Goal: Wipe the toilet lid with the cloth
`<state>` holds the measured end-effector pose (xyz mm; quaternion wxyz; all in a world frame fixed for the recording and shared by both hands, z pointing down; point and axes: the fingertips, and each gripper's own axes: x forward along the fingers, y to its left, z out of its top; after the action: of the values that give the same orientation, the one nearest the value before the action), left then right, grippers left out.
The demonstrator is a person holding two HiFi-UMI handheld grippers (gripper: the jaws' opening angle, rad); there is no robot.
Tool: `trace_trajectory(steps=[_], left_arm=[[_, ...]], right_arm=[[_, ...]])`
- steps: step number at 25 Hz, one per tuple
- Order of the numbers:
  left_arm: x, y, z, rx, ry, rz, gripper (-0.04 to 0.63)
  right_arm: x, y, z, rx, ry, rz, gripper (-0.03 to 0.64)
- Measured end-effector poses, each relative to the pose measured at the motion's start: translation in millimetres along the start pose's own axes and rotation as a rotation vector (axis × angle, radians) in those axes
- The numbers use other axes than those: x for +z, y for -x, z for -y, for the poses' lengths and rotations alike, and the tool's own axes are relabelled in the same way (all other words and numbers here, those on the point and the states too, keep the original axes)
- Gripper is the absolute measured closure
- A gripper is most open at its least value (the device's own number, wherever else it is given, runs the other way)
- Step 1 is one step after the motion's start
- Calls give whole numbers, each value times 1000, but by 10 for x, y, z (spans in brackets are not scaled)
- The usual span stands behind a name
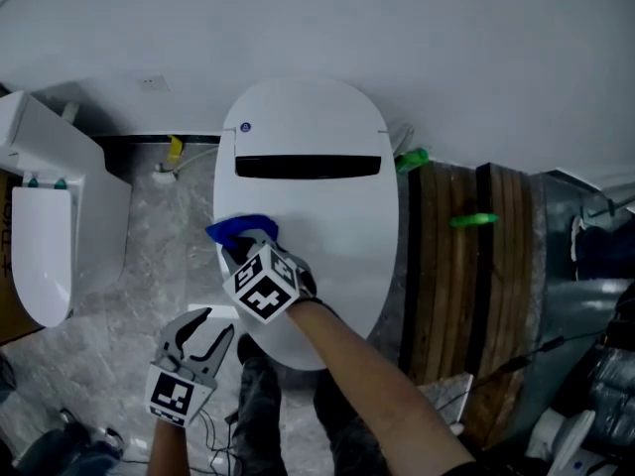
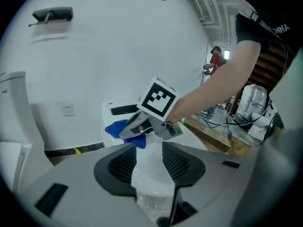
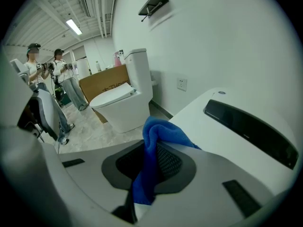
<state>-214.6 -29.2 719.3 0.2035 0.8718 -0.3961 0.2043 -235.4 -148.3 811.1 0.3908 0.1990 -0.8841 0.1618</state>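
Cloth (image 1: 241, 230), clamped in the right gripper (image 1: 242, 250), sits at the toilet lid's (image 1: 327, 216) left edge, while the left gripper (image 1: 208, 327) hangs open and empty; best press flat and sweep across in overlapping strokes.

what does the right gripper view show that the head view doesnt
Only the right gripper view: two people standing far off at the left, ceiling lights, a dark fixture high on the wall, and the blue cloth clamped in the right gripper. Only the head view: the left gripper, open and empty, beside the lid's front, and wooden boards to the right. Both: the blue cloth, the white toilet lid and the second toilet.
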Motion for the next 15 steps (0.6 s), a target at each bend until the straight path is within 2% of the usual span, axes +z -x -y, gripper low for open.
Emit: trace_trajectory(steps=[7, 15], left_arm=[[-128, 60, 116, 41, 35, -25, 440], [-163, -70, 437, 33, 41, -34, 440]], right_arm=[[-479, 226, -475, 67, 13, -10, 569], [-1233, 623, -1053, 144, -19, -40, 568]])
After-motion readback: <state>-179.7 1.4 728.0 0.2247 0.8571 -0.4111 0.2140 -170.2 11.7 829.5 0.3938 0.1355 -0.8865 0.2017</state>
